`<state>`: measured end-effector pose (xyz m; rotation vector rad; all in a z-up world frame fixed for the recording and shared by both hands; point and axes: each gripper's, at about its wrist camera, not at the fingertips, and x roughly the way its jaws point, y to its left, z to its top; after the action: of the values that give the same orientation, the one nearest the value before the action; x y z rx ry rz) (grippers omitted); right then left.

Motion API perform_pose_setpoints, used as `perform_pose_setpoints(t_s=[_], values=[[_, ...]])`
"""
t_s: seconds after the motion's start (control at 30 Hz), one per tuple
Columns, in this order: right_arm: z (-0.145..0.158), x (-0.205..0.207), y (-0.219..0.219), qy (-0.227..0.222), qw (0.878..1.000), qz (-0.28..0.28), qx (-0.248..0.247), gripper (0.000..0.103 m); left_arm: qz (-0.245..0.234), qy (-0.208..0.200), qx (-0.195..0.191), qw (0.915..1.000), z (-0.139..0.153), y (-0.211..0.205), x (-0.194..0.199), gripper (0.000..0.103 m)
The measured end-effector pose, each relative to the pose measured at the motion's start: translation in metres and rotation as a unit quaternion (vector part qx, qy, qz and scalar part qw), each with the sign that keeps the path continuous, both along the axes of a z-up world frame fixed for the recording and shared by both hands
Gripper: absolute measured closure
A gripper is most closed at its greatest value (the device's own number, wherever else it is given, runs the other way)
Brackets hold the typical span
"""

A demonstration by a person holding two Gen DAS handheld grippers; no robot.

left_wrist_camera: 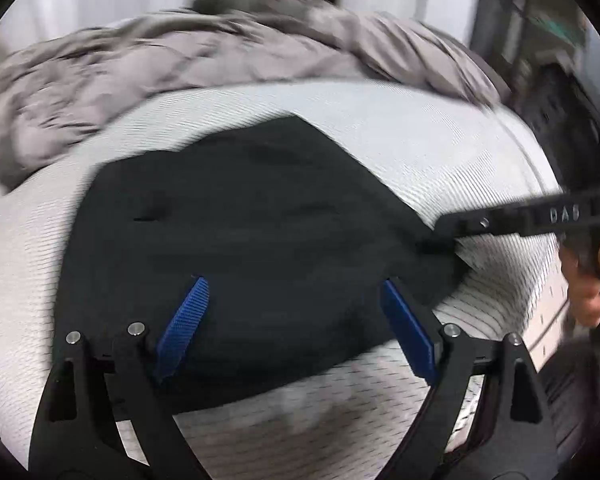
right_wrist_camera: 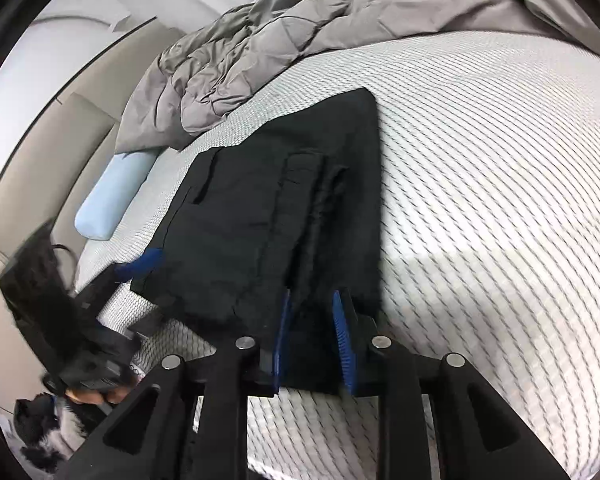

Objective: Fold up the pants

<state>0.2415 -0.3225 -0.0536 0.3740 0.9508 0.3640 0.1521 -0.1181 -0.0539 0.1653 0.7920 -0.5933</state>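
Black pants (right_wrist_camera: pixel 284 216) lie folded into a compact stack on the white mattress (right_wrist_camera: pixel 480 200) of the bed, near the rumpled grey duvet (right_wrist_camera: pixel 284 40). The right gripper (right_wrist_camera: pixel 314 336) has its jaws partly closed around the stack's near edge, seemingly touching the cloth, while the left gripper (left_wrist_camera: pixel 296 320) hangs over the pants with jaws spread wide and empty. To finish well, I judge the right should pinch every layer squarely before moving, and the left should press flat so nothing slides.

my left gripper (left_wrist_camera: pixel 292 284) has its blue fingers (left_wrist_camera: pixel 184 320) spread wide, pointing forward and low. my right gripper (right_wrist_camera: pixel 314 300) has its fingers (right_wrist_camera: pixel 342 332) drawn close together, clamped on dark cloth.
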Motion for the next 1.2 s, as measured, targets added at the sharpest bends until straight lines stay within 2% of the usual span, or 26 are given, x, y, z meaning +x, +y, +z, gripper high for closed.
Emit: perform_pose_setpoints(t_s=[0.13, 0.2, 0.43, 0.5, 0.57, 0.67, 0.8, 0.97, 1.07, 1.13, 1.2], values=[[-0.024, -0.012, -0.010, 0.032, 0.999, -0.003, 0.006, 0.080, -0.034, -0.024, 0.059, 0.9974, -0.019, -0.044, -0.012, 0.016], [-0.029, -0.015, -0.017, 0.034, 0.999, 0.003, 0.022, 0.080, -0.035, -0.027, 0.069, 0.9966, -0.026, -0.054, -0.015, 0.016], [-0.043, -0.009, -0.019, 0.051, 0.997, 0.017, 0.048, 0.080, -0.029, -0.003, 0.051, 0.9983, -0.033, -0.055, -0.005, 0.016], [-0.042, -0.009, -0.014, 0.037, 0.998, 0.019, 0.035, 0.085, -0.028, -0.001, 0.045, 0.9986, -0.029, -0.054, -0.002, 0.016], [-0.037, -0.014, -0.009, 0.015, 0.999, 0.024, 0.023, 0.097, -0.028, 0.004, 0.034, 0.9990, -0.026, -0.053, 0.010, 0.016], [-0.033, -0.023, -0.004, -0.005, 0.999, 0.030, 0.022, 0.099, -0.019, 0.012, 0.026, 0.9994, -0.027, -0.054, 0.018, 0.016], [-0.043, -0.029, -0.002, 0.009, 0.999, 0.035, 0.021, 0.099, -0.013, 0.009, 0.042, 0.9990, -0.031, -0.058, 0.023, 0.016], [-0.045, -0.048, -0.004, 0.007, 0.998, 0.053, 0.022, 0.100, -0.011, 0.009, 0.041, 0.9991, -0.031, -0.056, 0.024, 0.016], [-0.033, -0.052, -0.012, -0.013, 0.998, 0.042, 0.041, 0.094, -0.030, 0.008, 0.037, 0.9988, -0.029, -0.052, 0.015, 0.021], [-0.027, -0.051, -0.017, -0.024, 0.998, 0.027, 0.050, 0.085, -0.030, 0.001, 0.049, 0.9983, -0.031, -0.054, 0.010, 0.032], [-0.029, -0.047, -0.020, -0.015, 0.998, 0.015, 0.055, 0.082, -0.039, -0.011, 0.056, 0.9976, -0.033, -0.056, 0.005, 0.041]])
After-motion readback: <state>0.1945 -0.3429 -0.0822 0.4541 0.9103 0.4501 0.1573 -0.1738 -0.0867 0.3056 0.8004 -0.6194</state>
